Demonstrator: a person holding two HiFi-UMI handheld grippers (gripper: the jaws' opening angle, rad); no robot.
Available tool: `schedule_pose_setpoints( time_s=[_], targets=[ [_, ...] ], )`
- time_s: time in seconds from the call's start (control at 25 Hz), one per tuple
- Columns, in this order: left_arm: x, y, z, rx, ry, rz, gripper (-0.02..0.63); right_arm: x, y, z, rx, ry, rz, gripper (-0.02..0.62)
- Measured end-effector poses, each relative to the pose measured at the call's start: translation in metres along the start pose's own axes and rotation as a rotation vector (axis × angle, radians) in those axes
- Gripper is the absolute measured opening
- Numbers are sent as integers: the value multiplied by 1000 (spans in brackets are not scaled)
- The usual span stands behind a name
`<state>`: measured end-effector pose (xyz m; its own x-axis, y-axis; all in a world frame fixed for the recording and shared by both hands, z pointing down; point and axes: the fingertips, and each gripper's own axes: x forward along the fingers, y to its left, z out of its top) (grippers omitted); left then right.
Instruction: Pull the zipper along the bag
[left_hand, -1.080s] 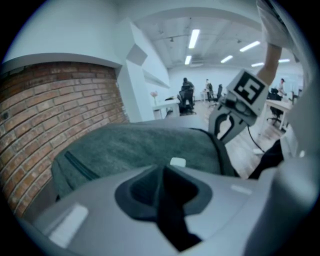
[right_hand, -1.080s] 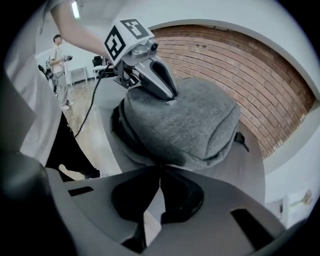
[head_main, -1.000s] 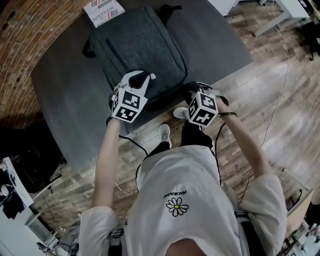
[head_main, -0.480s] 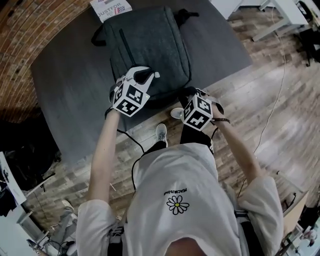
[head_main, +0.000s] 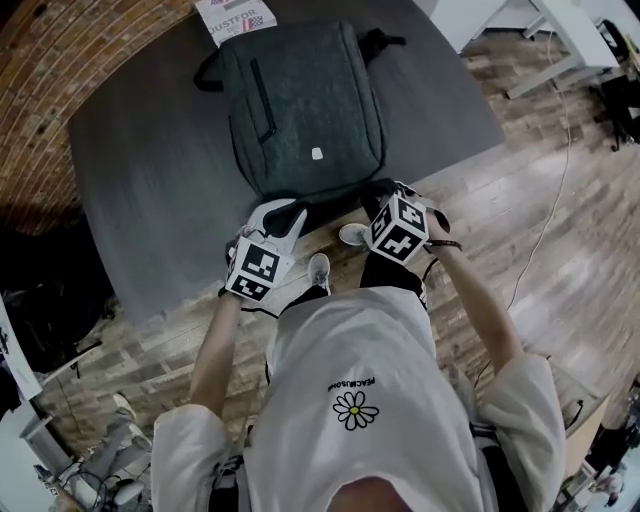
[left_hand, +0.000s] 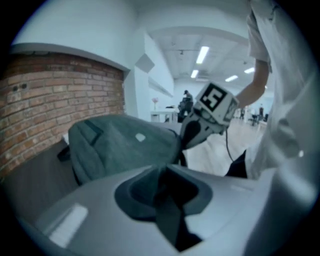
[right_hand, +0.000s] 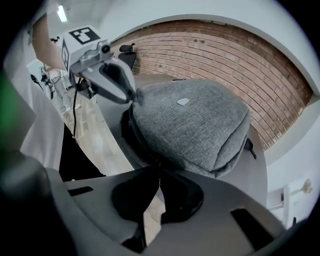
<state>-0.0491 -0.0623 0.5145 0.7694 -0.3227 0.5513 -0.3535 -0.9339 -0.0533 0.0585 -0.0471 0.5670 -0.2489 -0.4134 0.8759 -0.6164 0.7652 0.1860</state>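
Note:
A grey fabric backpack (head_main: 305, 110) lies flat on a dark table (head_main: 140, 170), its bottom end toward me. My right gripper (head_main: 382, 192) is at the bag's near right corner. In the right gripper view its jaws (right_hand: 158, 162) are pressed together right at the dark zipper seam along the backpack's (right_hand: 195, 125) edge, and the pull is hidden between the pads. My left gripper (head_main: 288, 212) hovers at the table's front edge, just short of the bag. Its jaws (left_hand: 161, 169) meet with nothing between them, and the backpack (left_hand: 120, 145) lies beyond.
A printed leaflet (head_main: 235, 15) lies past the bag's far end. A brick wall (head_main: 40, 90) borders the table on the left. Below the table's front edge are wooden floor, the person's shoes (head_main: 352, 233), and a cable (head_main: 545, 230) running off to the right.
My left gripper has come off the bag's near end and drawn back toward me to the table's edge. The right gripper has stayed at the bag's near right corner.

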Motion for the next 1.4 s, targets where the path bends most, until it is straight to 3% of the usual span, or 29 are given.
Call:
schedule_pose_setpoints(
  time_s=[0.12, 0.2, 0.32, 0.52, 0.68, 0.92, 1.0, 1.16, 1.4],
  targets=[
    [0, 5, -33, -164, 50, 81, 58, -2, -1, 1, -20, 10, -4, 8],
    [-4, 9, -51, -238, 98, 117, 96, -2, -1, -1, -26, 16, -7, 8],
    [-1, 12, -70, -333, 155, 115, 142, -3, 0, -3, -19, 28, -4, 8],
    [9, 13, -72, -473, 114, 89, 135, -5, 3, -3, -57, 70, -16, 8],
    [12, 13, -73, -487, 92, 79, 132, -6, 9, -1, -207, 142, -53, 9],
    [16, 11, -72, -460, 97, 71, 127, -4, 20, 5, -342, 218, -10, 10],
    [17, 12, -71, -461, 95, 66, 127, -5, 24, 7, -287, 209, 26, 12],
    [14, 10, -71, -448, 95, 54, 124, -3, 39, 23, -81, 156, 118, 12],
    [14, 11, -68, -439, 83, 42, 120, 15, 67, 67, -12, 95, 228, 11]
  ],
)
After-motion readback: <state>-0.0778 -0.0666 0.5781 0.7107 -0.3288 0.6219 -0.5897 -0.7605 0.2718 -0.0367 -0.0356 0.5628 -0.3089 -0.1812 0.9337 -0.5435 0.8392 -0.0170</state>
